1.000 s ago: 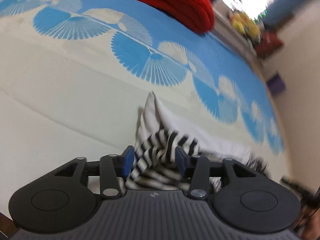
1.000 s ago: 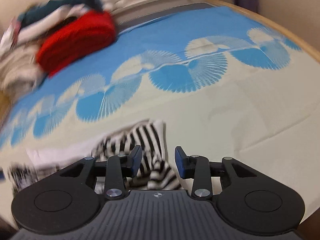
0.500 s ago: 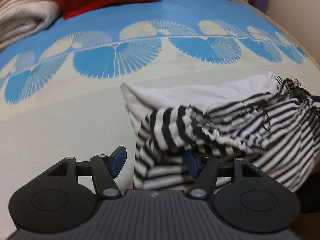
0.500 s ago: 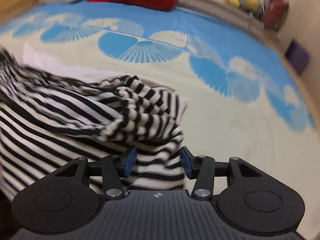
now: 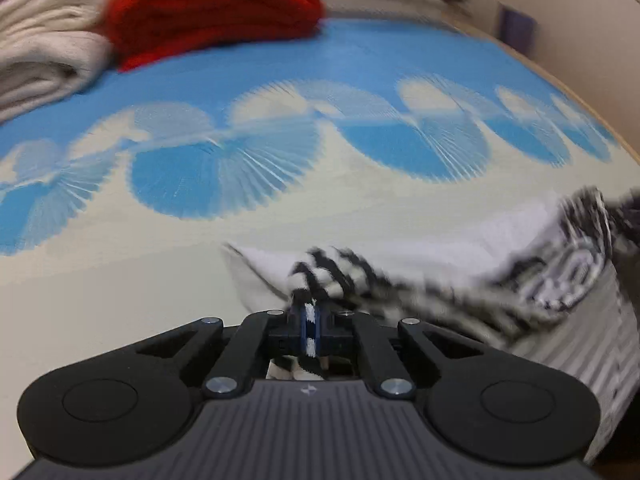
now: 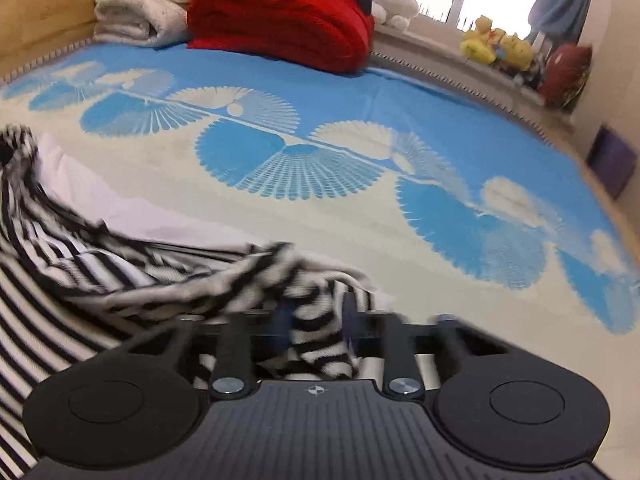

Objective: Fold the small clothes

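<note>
The work lay on a bed [image 6: 360,216] covered with a spread that was cream on the near side and bright blue toward the far side, the two colours meeting in a row of large fan-shaped rosettes [image 6: 304,168]. At the far end of the bed a folded red blanket [image 6: 280,24] sat beside a roll of cream towels [image 6: 136,12], touching them, with darker folded things piled on top. Behind ran a pale window ledge [image 6: 440,52] carrying yellow soft toys [image 6: 496,46] and a dark red one, with a bright window and a blue curtain above. A purple box [image 6: 612,160] stood against the beige wall off the right edge of the bed.

The black-and-white striped garment [image 6: 100,272] lay crumpled on the cream part of the spread, near the front edge, its white lining showing along the far side. It stretched between the two tools. The left hand-held gripper [image 5: 310,328] was clenched tight on a pinch of striped cloth at the garment's left end. The right hand-held gripper [image 6: 316,324], blurred in its view, was clamped on a bunch of striped cloth at the right end, fabric spilling out between its fingers.
</note>
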The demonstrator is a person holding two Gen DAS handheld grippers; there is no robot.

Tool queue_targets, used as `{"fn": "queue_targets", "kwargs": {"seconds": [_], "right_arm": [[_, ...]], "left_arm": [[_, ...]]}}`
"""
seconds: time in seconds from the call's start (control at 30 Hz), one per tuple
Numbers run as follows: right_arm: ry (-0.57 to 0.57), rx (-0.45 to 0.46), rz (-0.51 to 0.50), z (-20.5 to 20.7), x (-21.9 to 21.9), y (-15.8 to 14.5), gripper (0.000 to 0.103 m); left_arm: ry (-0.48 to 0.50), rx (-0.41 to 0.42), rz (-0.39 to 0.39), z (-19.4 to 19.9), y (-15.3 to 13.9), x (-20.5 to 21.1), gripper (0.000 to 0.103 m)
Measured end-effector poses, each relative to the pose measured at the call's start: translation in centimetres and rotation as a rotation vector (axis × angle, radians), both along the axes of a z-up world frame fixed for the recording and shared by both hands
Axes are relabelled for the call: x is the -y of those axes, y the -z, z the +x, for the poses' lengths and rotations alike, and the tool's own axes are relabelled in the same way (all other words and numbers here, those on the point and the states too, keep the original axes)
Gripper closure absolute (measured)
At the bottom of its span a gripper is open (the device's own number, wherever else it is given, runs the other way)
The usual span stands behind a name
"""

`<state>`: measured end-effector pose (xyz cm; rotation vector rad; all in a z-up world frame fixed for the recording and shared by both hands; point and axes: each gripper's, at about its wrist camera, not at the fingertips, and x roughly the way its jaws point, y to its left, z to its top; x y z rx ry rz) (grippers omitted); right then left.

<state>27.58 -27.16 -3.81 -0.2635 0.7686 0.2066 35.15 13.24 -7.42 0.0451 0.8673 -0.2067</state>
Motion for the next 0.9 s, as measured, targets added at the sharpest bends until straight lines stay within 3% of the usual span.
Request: {"fn": "queue_targets", "kwargs": {"seconds": [0.1, 0.17, 0.27, 0.33, 0.43, 0.47, 0.53, 0.6, 0.63, 0.67, 0.7, 0.73, 0.77, 0.83, 0.9], "right_arm": [[0.157, 0.115, 0.195, 1.8, 2.0, -2.8, 0.100], [0.229, 0.150, 0.279, 2.7, 2.9, -3.7, 0.100], [0.260, 0.053, 0.147, 4.8, 1.7, -1.8, 0.100], [0.278, -0.046, 0.069, 6.2, 0.8, 0.2, 0.100], [0.296, 0.039, 0.101, 6.6, 0.2, -0.9, 0.100], [0.305, 0.069, 0.099, 6.6, 0.1, -1.2, 0.100], [0.328, 0.074, 0.075, 7.3, -0.2, -0.8, 0.100], [0.341, -0.020, 0.021, 8.2, -0.4, 1.1, 0.100], [0.343, -0.118, 0.005, 8.6, -0.4, 2.6, 0.099], [0.348, -0.215, -0.009, 8.9, -0.3, 4.0, 0.098], [0.358, -0.230, -0.020, 8.8, -0.4, 4.5, 0.096], [0.360, -0.206, -0.023, 8.6, -0.5, 4.0, 0.090], [0.366, -0.183, -0.020, 8.4, -0.6, 3.4, 0.082], [0.382, -0.146, 0.032, 7.6, 0.0, 2.0, 0.067], [0.408, -0.114, 0.107, 6.3, 1.3, 0.5, 0.064]], "left_arm": [[-0.204, 0.120, -0.086, 0.7, -2.0, -2.7, 0.100], [-0.221, 0.106, -0.105, 1.6, -1.9, -2.6, 0.099], [-0.163, 0.002, 0.036, 3.4, 0.3, -0.1, 0.099], [-0.176, -0.043, 0.058, 4.3, 1.4, 0.1, 0.099], [-0.253, 0.041, -0.042, 4.6, 0.3, -1.3, 0.099], [-0.262, 0.061, -0.040, 4.6, 0.2, -1.4, 0.099], [-0.253, 0.025, -0.011, 5.3, 1.1, -0.8, 0.099], [-0.222, -0.101, 0.032, 6.5, 3.4, 0.1, 0.097], [-0.212, -0.174, 0.043, 6.9, 4.6, 0.3, 0.094], [-0.204, -0.215, 0.046, 6.9, 5.4, 0.6, 0.093], [-0.200, -0.191, 0.057, 6.7, 5.2, 0.7, 0.091], [-0.198, -0.181, 0.062, 6.6, 4.7, 0.7, 0.080], [-0.209, -0.176, 0.042, 6.4, 4.1, 0.4, 0.060], [-0.247, -0.177, -0.014, 5.6, 3.3, -0.7, 0.041], [-0.275, -0.175, -0.083, 4.6, 2.1, -2.0, 0.041]]}}
